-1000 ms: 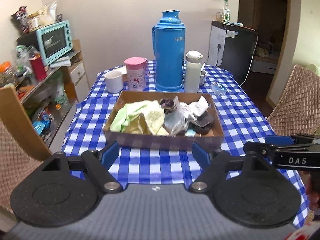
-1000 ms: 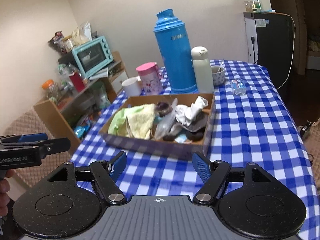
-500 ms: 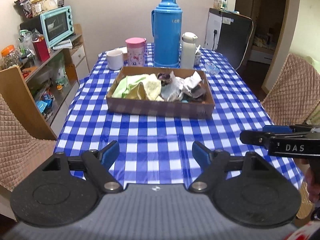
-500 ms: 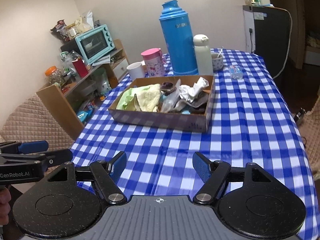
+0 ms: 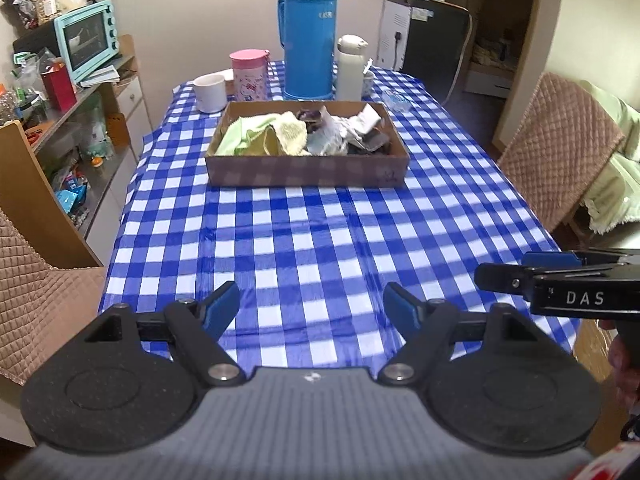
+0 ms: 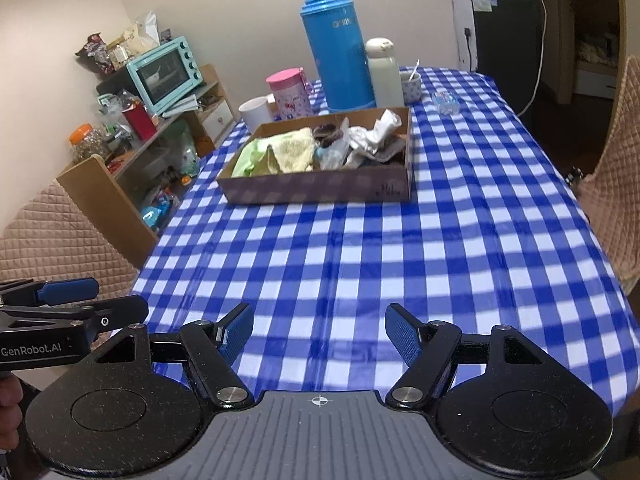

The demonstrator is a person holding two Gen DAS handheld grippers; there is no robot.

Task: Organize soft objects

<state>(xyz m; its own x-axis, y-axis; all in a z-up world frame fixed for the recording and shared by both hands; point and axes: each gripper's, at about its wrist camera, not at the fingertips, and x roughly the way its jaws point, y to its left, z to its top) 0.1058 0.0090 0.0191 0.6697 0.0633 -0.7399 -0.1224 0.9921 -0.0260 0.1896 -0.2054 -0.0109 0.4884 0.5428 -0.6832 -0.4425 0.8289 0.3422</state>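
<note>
While jaws gape, box [image 5: 308, 170] well beyond fingers [image 5: 222, 308].

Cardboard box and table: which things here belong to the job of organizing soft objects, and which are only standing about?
Belong to the job:
- cardboard box
- green cloth
- yellow cloth
- white crumpled pieces
- left hand-held gripper, open
- right hand-held gripper, open

Only standing about:
- blue thermos
- white flask
- pink jar
- white mug
- toaster oven

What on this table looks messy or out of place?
Only the cardboard box: cloths and crumpled wrappers lie jumbled together inside it, unsorted. The flask, bottle and cups stand upright behind it; nothing looks spilled.
</note>
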